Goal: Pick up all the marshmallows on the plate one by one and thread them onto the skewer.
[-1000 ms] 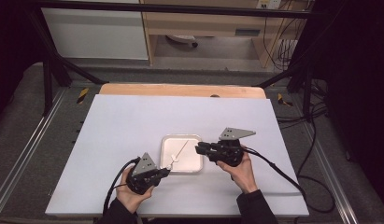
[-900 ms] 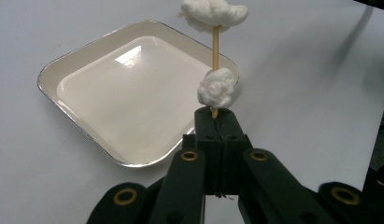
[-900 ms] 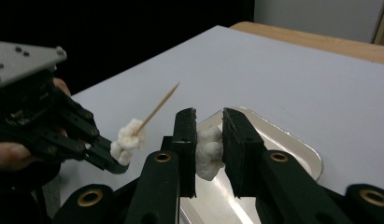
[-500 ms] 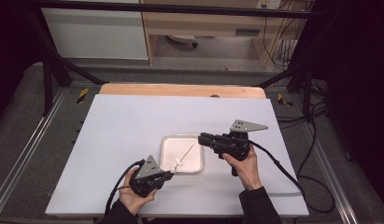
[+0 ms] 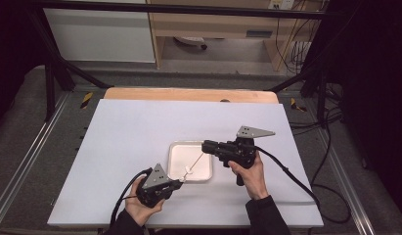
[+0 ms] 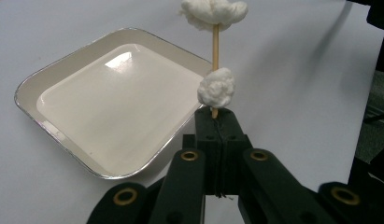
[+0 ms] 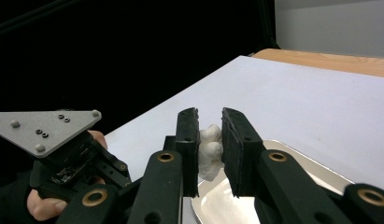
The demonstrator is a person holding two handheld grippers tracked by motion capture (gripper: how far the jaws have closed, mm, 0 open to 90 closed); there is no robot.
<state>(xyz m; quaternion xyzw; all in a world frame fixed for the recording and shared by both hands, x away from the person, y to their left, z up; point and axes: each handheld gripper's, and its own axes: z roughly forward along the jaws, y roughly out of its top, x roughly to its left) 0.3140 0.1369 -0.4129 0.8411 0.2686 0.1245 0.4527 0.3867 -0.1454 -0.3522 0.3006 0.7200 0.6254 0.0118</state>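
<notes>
A thin wooden skewer [image 5: 196,160] slants over a white square tray [image 5: 203,172] in the high view. My left gripper [image 5: 181,182] is shut on the skewer's near end [image 6: 215,112]. Just above the left gripper [image 6: 216,115], a white fluffy lump [image 6: 216,87] sits on the stick, and a second lump [image 6: 214,10] sits farther up. At the far end my right gripper [image 5: 204,146] is shut on a white lump [image 7: 209,150]. In the right gripper view, the jaws of the right gripper [image 7: 209,117] squeeze that lump from both sides.
The tray [image 6: 49,135] lies empty on a white table sheet [image 5: 140,127]. A wooden edge [image 5: 189,94] runs along the table's far side, and cables [image 5: 291,176] trail from both grippers. The left hand [image 7: 40,205] and its grey plate [image 7: 45,128] lie close below the right gripper.
My right gripper has shifted slightly to the right and away from me with the lump between its jaws. The left gripper has held still on the skewer.
</notes>
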